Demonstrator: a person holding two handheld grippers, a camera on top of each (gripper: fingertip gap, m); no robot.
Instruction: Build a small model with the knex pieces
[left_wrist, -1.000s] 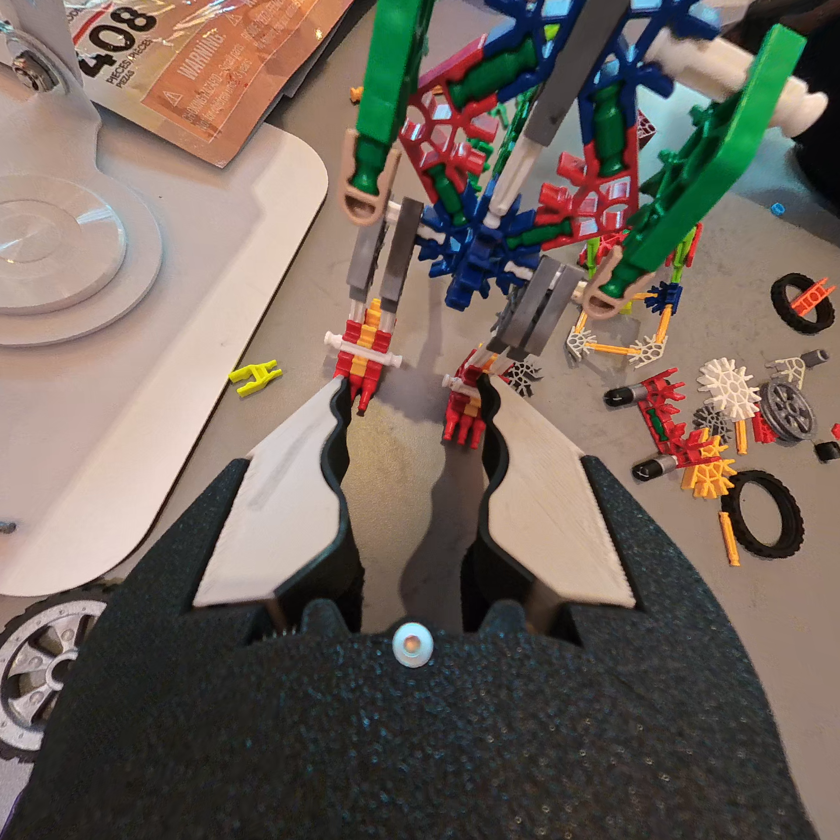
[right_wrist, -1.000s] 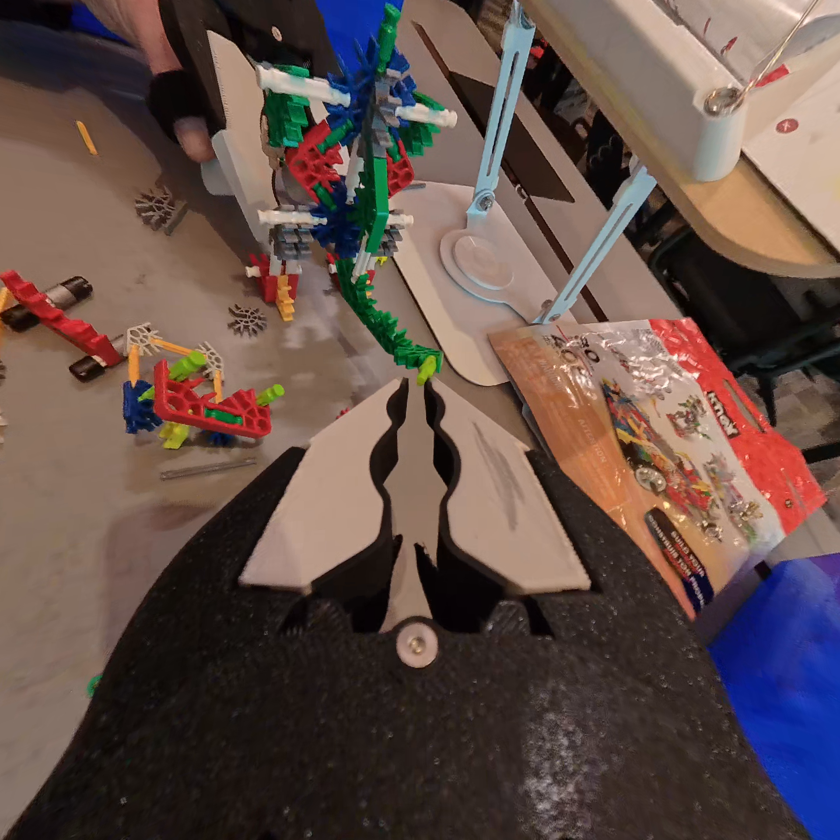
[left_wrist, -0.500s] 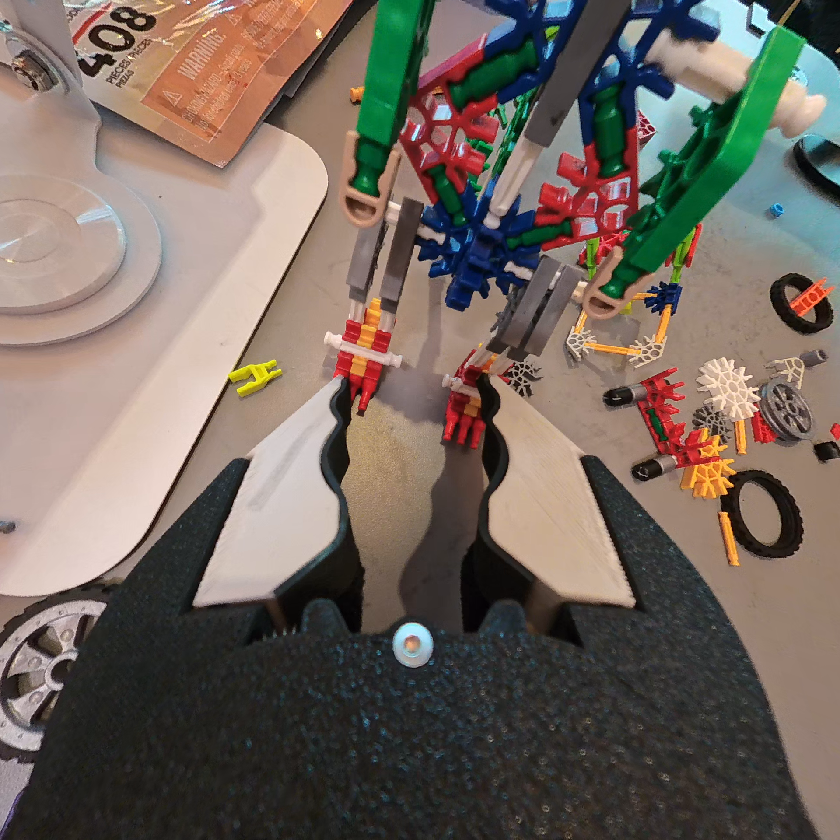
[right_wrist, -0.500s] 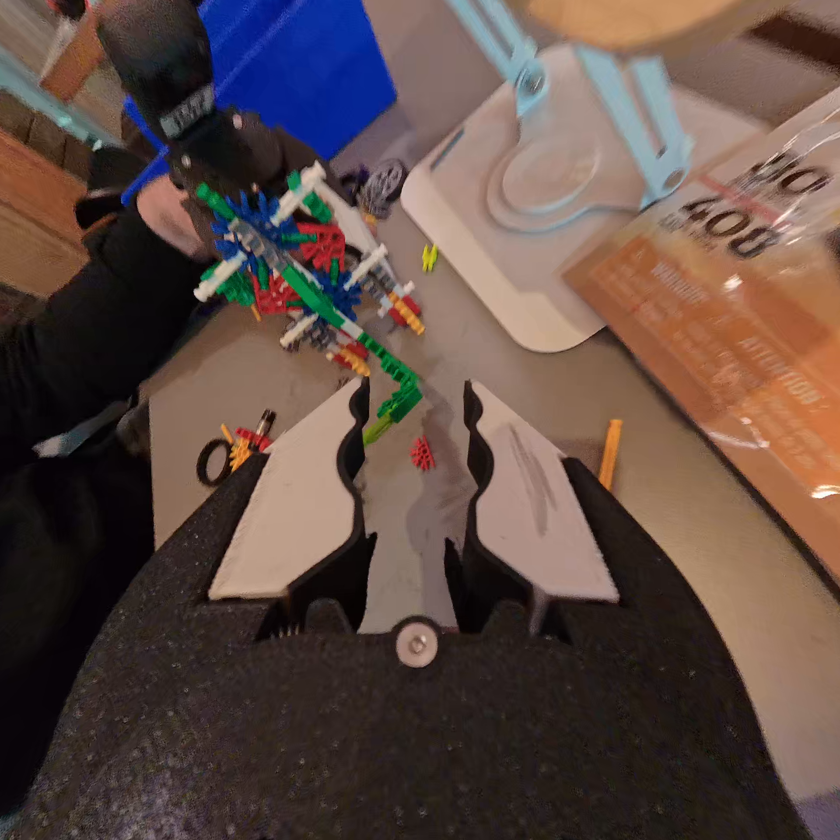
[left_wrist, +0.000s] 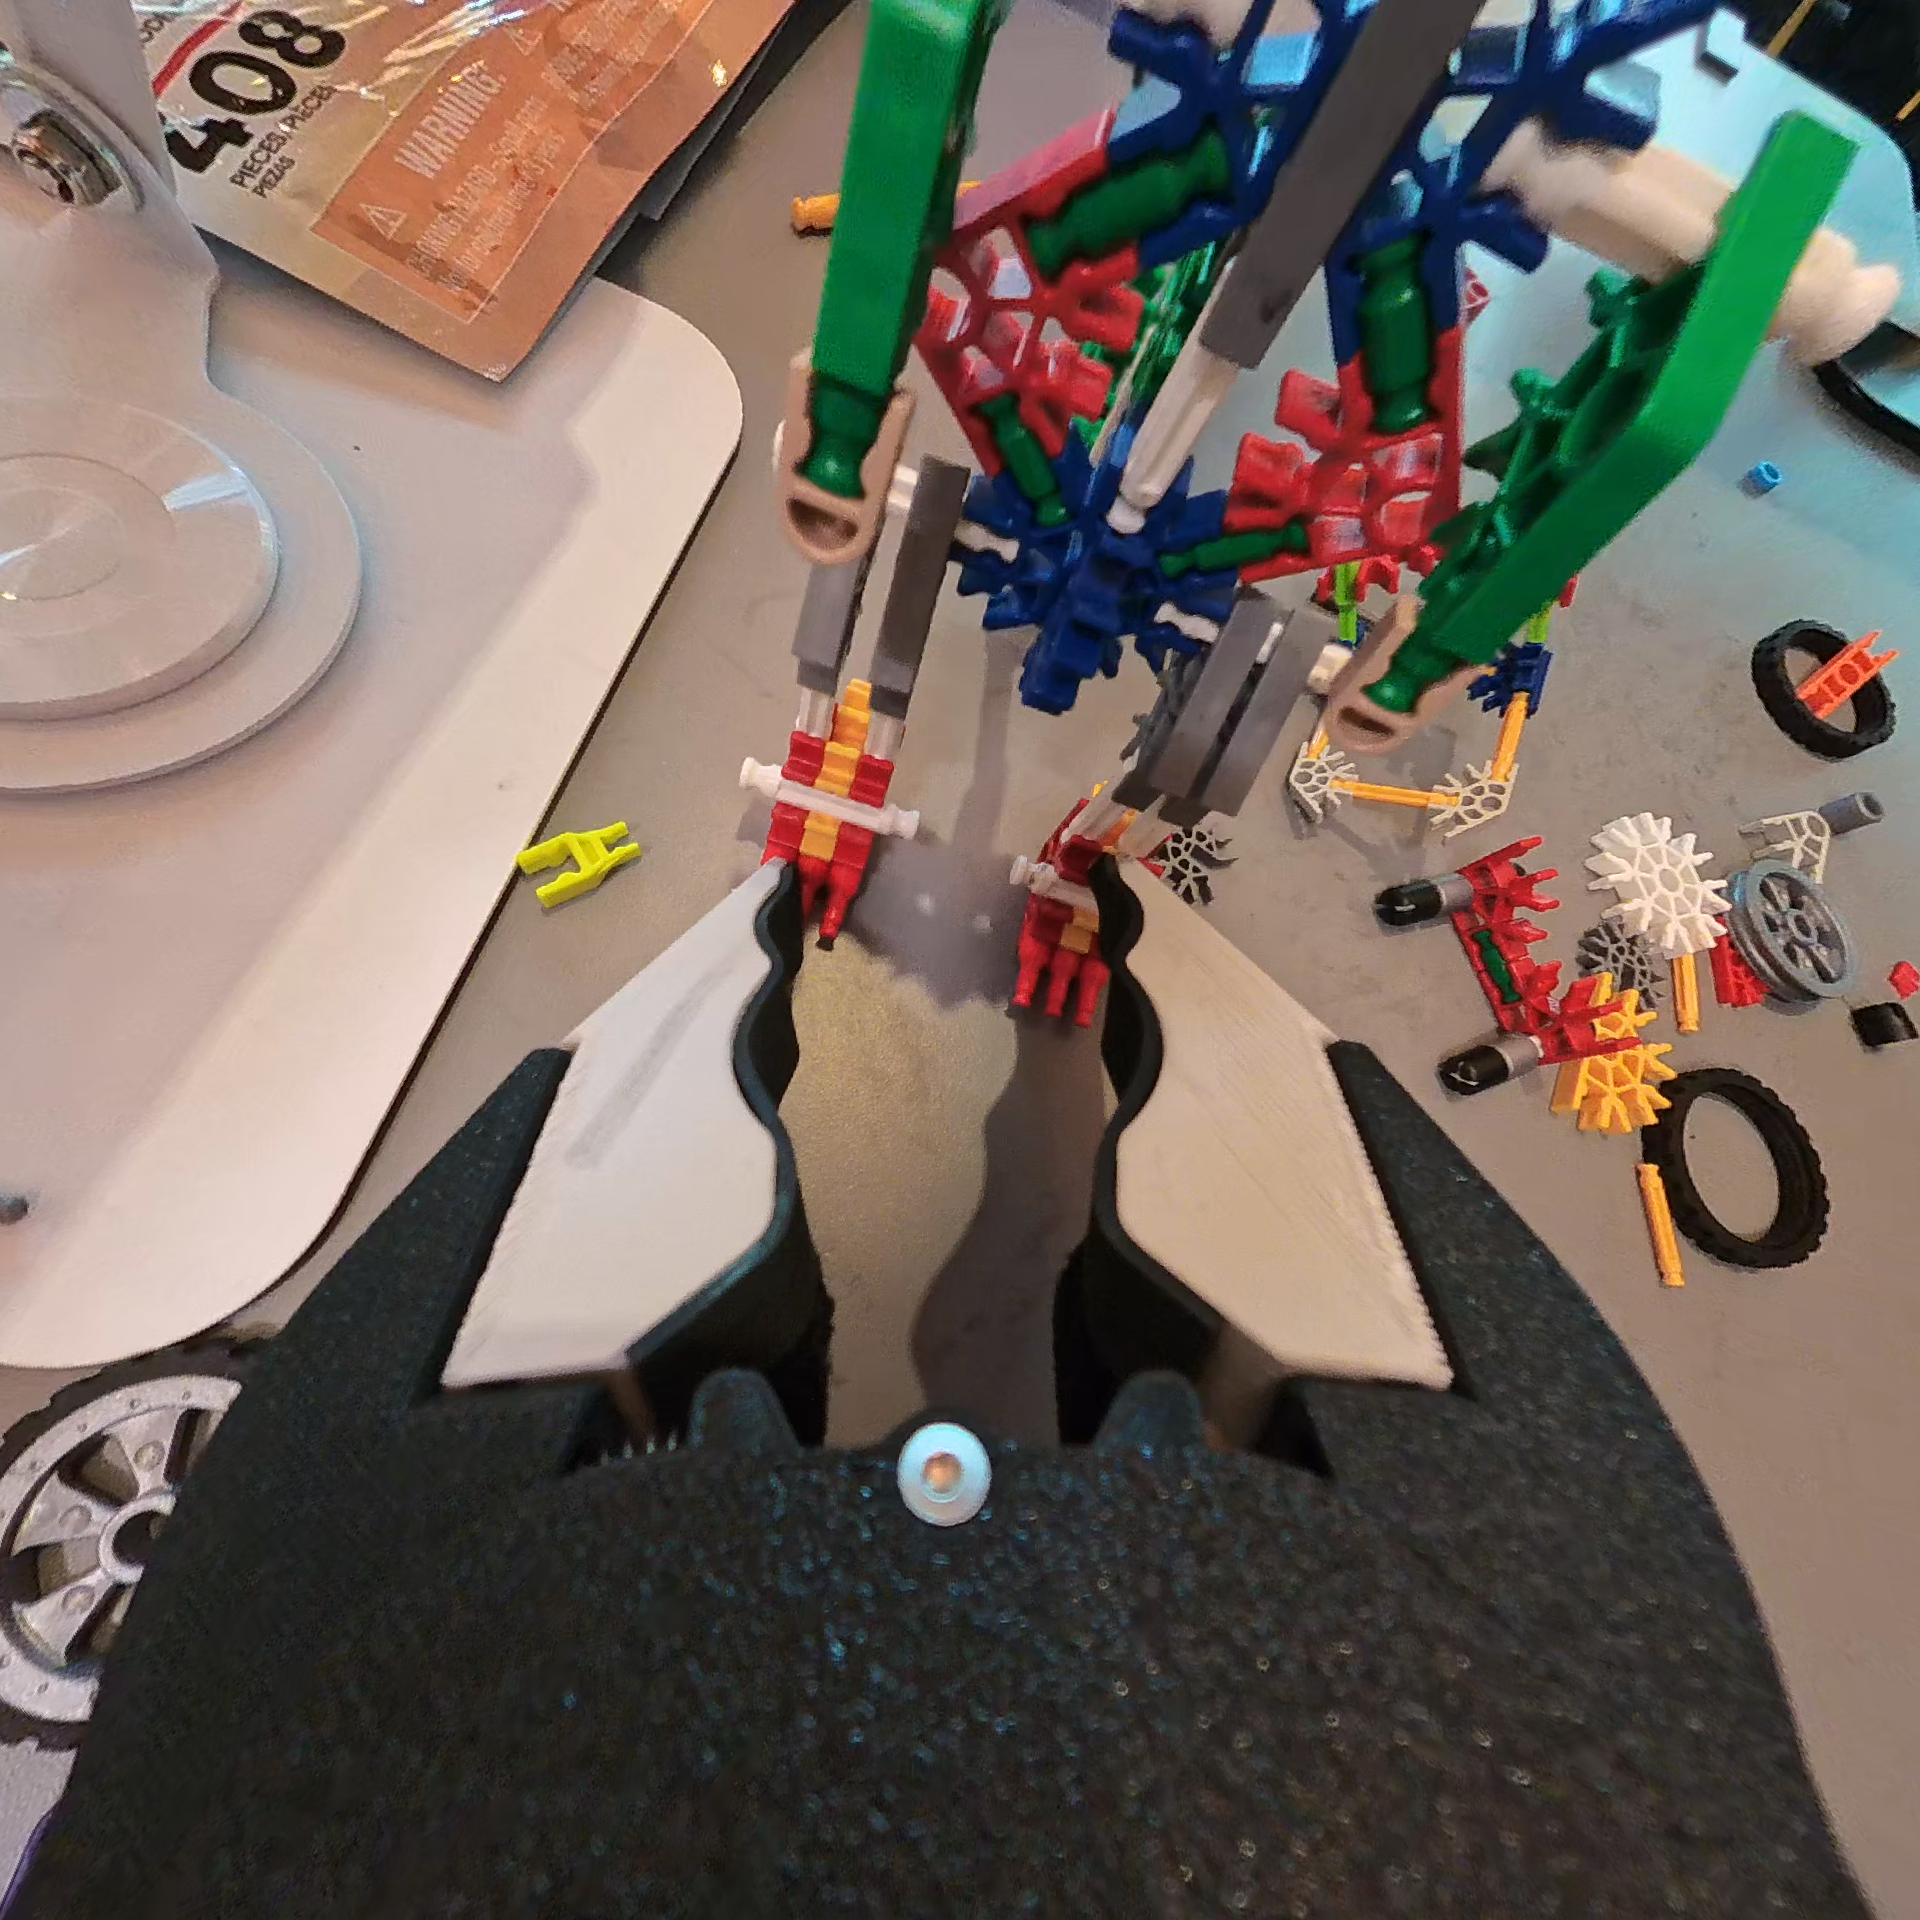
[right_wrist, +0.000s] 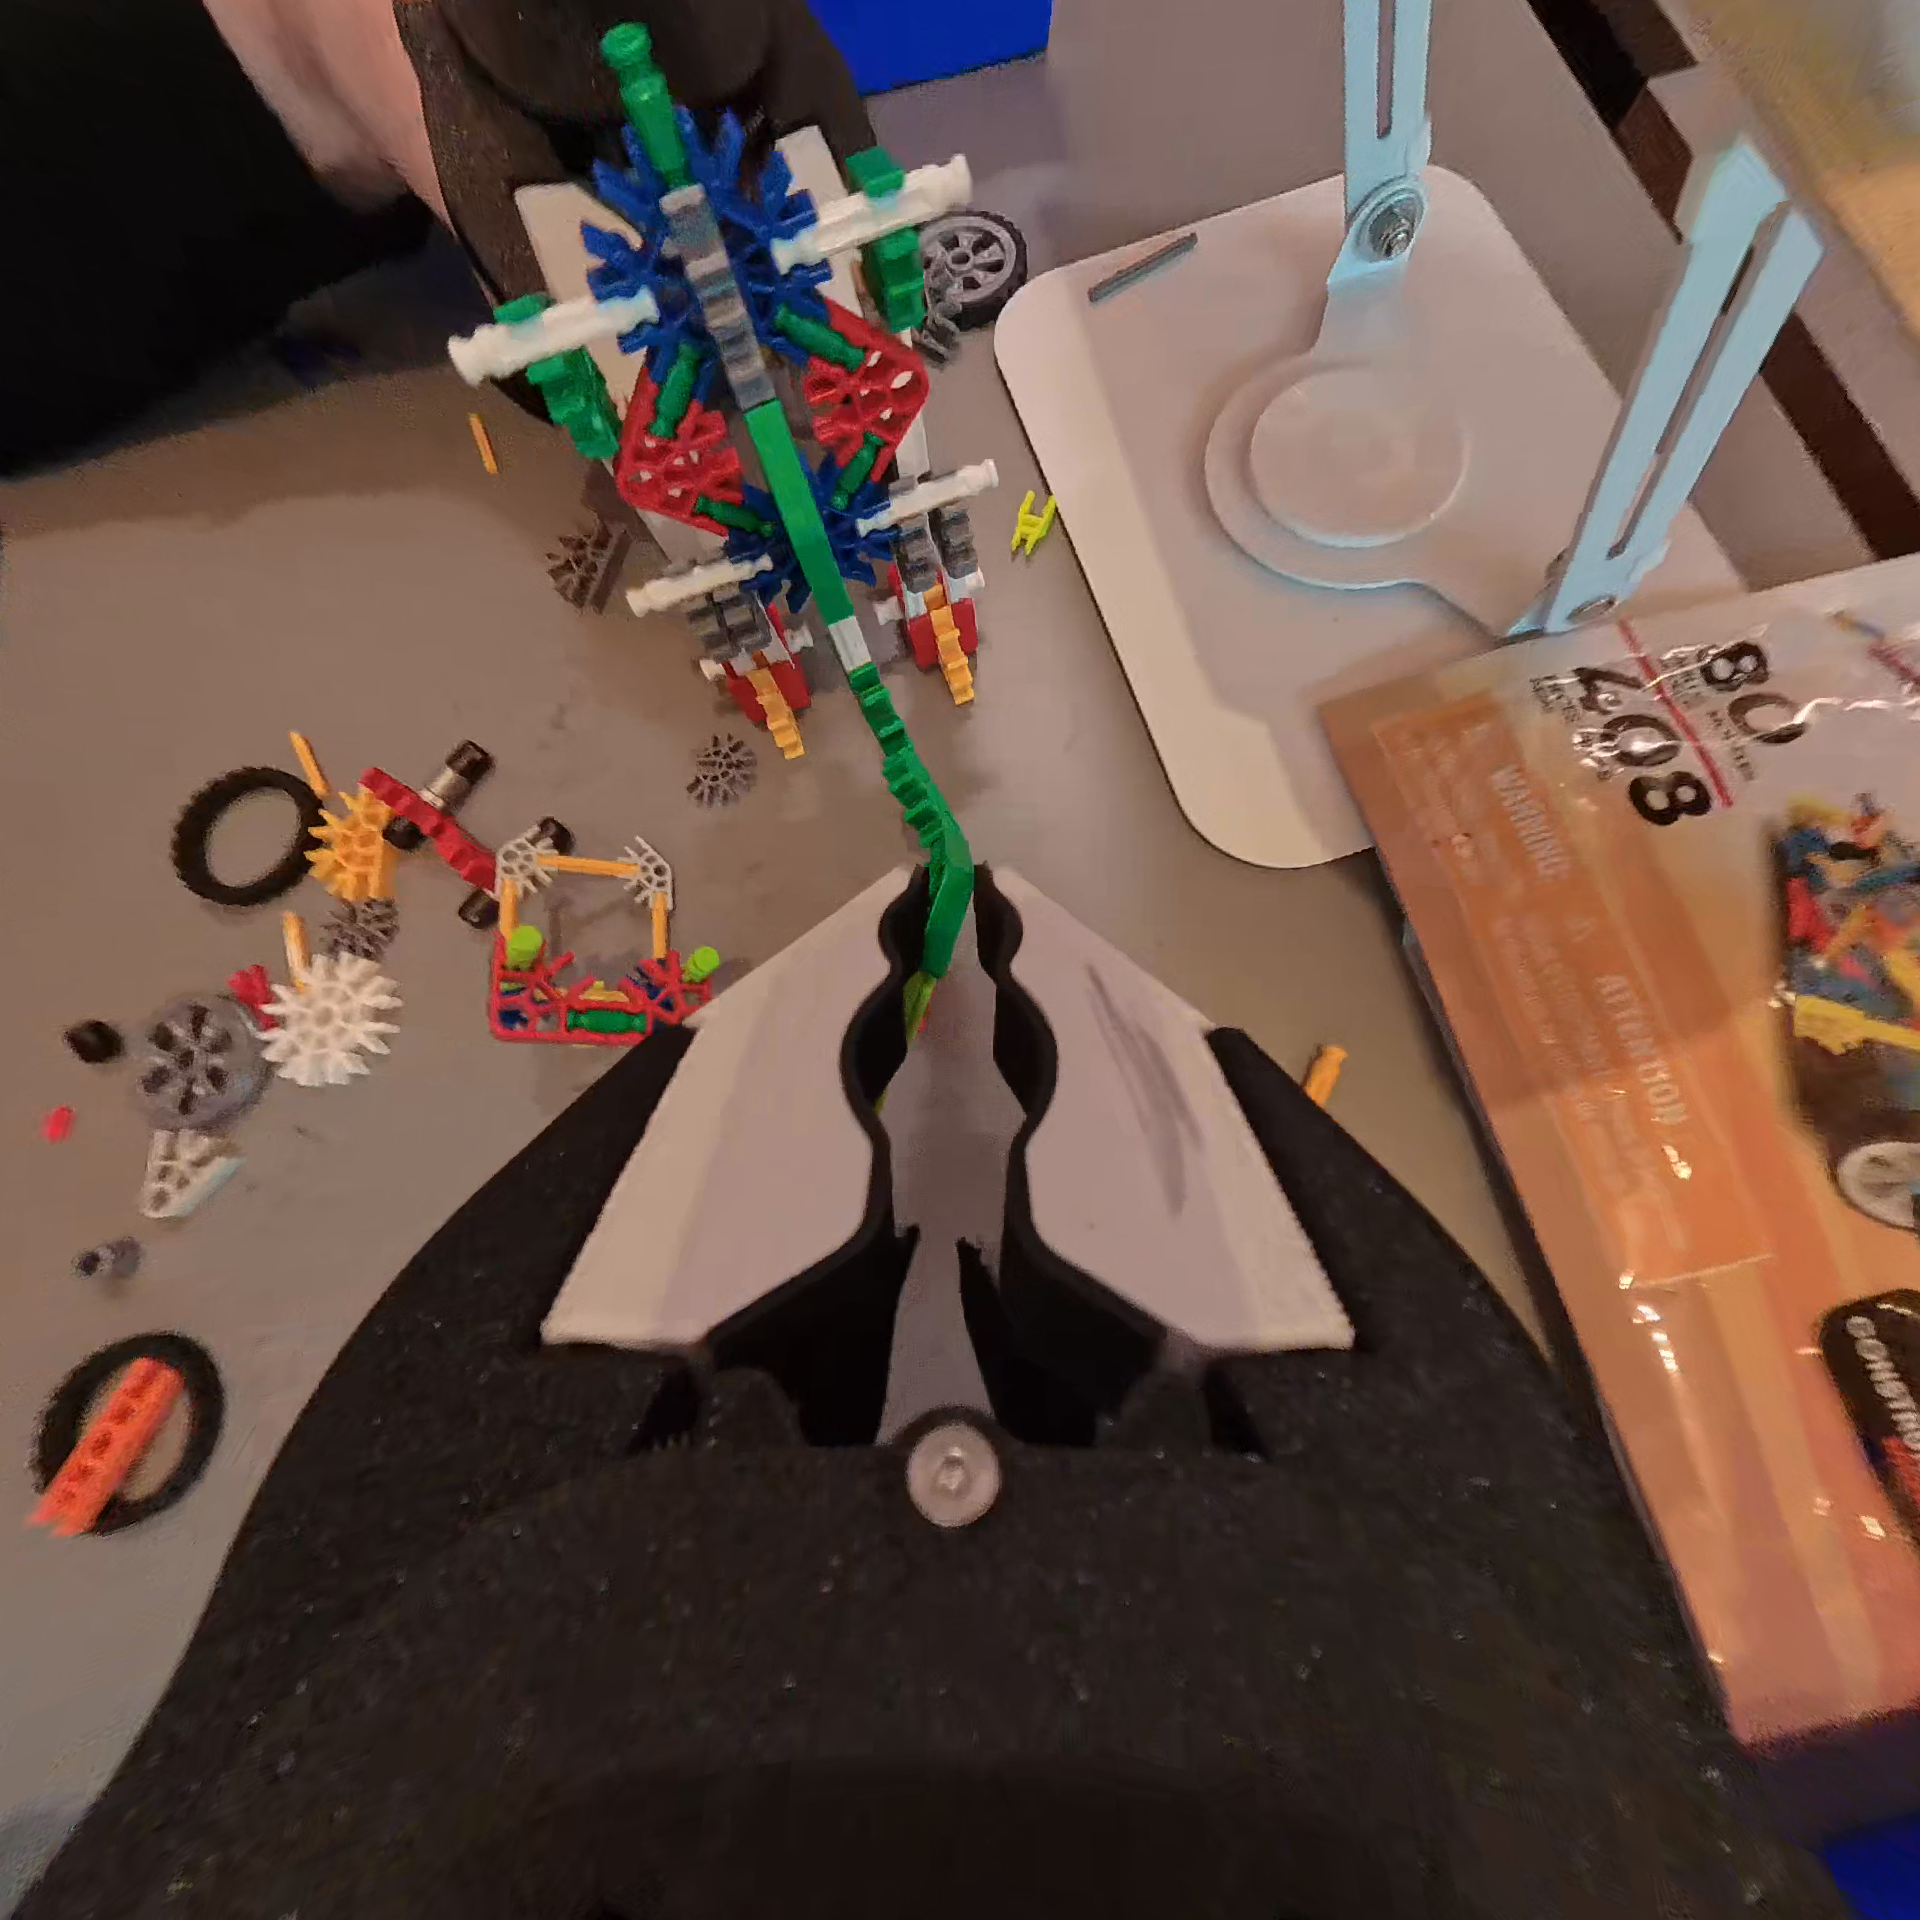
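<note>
Grey bench (right_wrist: 312, 623) strewn with loose parts carries the multicoloured rod-and-connector plastic model (right_wrist: 758, 416); left claw (left_wrist: 940, 883) gapes beside its red feet, while only the right view shows right claw (right_wrist: 951, 883) pinching its green tail.

Off to my left there's a white stand base (left_wrist: 343, 582), a crinkly parts bag (right_wrist: 1621, 1039), a stray yellow clip (left_wrist: 577, 857), loose tyres (left_wrist: 1730, 1169) and a spoked wheel (left_wrist: 73, 1507).
</note>
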